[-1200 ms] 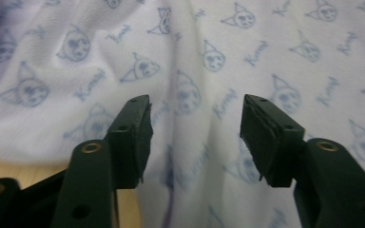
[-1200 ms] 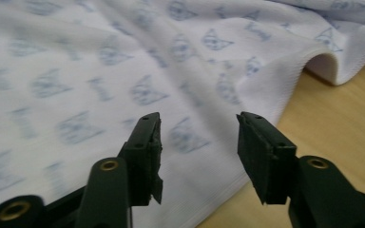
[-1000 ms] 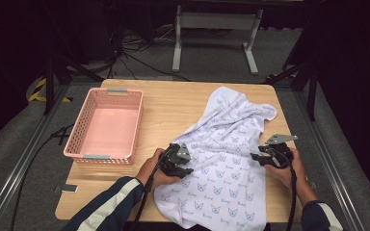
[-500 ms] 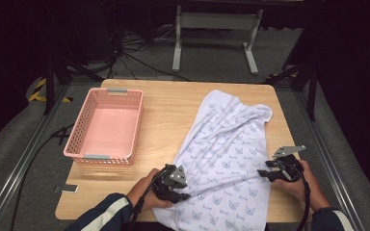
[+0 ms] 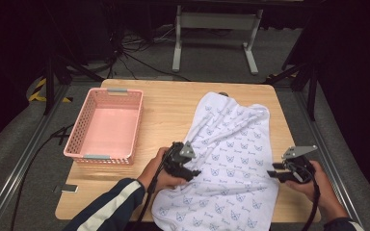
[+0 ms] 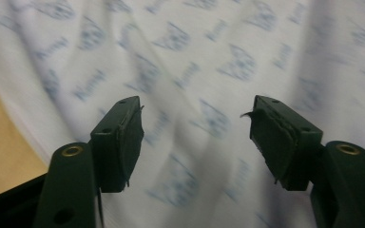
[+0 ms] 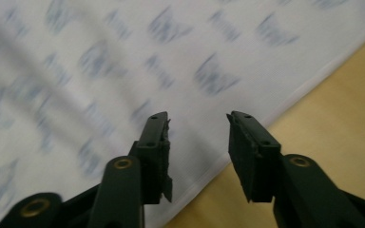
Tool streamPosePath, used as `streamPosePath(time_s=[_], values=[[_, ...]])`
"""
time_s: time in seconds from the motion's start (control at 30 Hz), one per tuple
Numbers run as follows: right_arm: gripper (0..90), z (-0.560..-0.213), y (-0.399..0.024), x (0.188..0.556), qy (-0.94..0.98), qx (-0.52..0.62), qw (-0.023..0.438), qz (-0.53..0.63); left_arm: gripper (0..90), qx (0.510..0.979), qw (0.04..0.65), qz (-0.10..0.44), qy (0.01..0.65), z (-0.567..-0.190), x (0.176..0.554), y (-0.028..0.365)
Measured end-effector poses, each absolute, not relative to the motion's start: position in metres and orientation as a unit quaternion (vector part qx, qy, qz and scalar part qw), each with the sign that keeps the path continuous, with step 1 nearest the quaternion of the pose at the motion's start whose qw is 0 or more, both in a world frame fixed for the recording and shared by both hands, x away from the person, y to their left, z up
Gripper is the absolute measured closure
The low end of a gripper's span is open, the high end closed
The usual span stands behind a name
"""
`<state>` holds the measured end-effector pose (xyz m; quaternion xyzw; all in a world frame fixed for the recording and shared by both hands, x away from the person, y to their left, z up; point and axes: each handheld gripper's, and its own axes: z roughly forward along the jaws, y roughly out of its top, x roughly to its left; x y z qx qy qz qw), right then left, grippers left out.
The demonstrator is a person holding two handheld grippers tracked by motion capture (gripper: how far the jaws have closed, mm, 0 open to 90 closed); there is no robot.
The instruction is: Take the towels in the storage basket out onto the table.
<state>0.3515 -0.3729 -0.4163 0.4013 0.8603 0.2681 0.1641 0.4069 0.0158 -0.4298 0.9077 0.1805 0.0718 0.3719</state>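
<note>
Between both sets of parted jaws lay the white, blue-printed cotton cloth [image 5: 231,159], ungripped.
Left gripper [image 6: 197,130] had just opened, right gripper [image 7: 197,142] narrowed; soft, limp fabric looked best pinched at its hem.

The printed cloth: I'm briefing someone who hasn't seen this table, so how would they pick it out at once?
Start at the wooden table. A pink basket sits on its left half; the printed cloth lies spread over the right half, running down to the near edge. It is the one soft, flat thing there: white fabric with small blue motifs, lying between the left gripper and the right gripper.
</note>
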Motion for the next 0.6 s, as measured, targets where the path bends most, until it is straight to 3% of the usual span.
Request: streamPosePath(time_s=[0.03,0.07,0.1,0.17,0.2,0.23,0.27,0.3,0.33,0.5,0.6], values=[[56.8,-0.416,-0.375,0.362,0.844,0.419,0.187,0.280,35.2,0.899,0.385,0.056,0.200,-0.429,0.418,0.014],[51.0,-0.418,-0.377,0.381,0.820,0.441,0.226,0.287,35.1,0.893,0.392,0.057,0.216,-0.428,0.426,0.012],[52.9,-0.419,-0.377,0.388,0.812,0.445,0.243,0.288,35.5,0.891,0.379,0.112,0.223,-0.427,0.440,0.006],[53.3,-0.425,-0.379,0.408,0.794,0.463,0.252,0.303,38.7,0.887,0.367,0.117,0.254,-0.432,0.460,0.000],[55.2,-0.427,-0.379,0.416,0.784,0.469,0.264,0.310,40.9,0.886,0.353,0.148,0.263,-0.436,0.469,-0.004],[58.2,-0.430,-0.379,0.423,0.782,0.467,0.267,0.314,48.1,0.887,0.341,0.148,0.274,-0.440,0.477,-0.005],[61.5,-0.433,-0.377,0.429,0.781,0.469,0.275,0.307,49.5,0.888,0.338,0.131,0.284,-0.447,0.487,-0.006],[61.5,-0.433,-0.377,0.429,0.781,0.469,0.275,0.307,56.4,0.888,0.338,0.131,0.284,-0.447,0.487,-0.006],[70.0,-0.439,-0.374,0.437,0.788,0.458,0.285,0.298,68.6,0.896,0.313,0.137,0.285,-0.455,0.495,-0.008],[70.7,-0.445,-0.372,0.438,0.803,0.447,0.271,0.286,80.2,0.900,0.319,0.120,0.271,-0.456,0.495,-0.004],[68.4,-0.451,-0.375,0.436,0.815,0.442,0.255,0.275,81.9,0.914,0.290,0.126,0.256,-0.452,0.482,-0.001]])
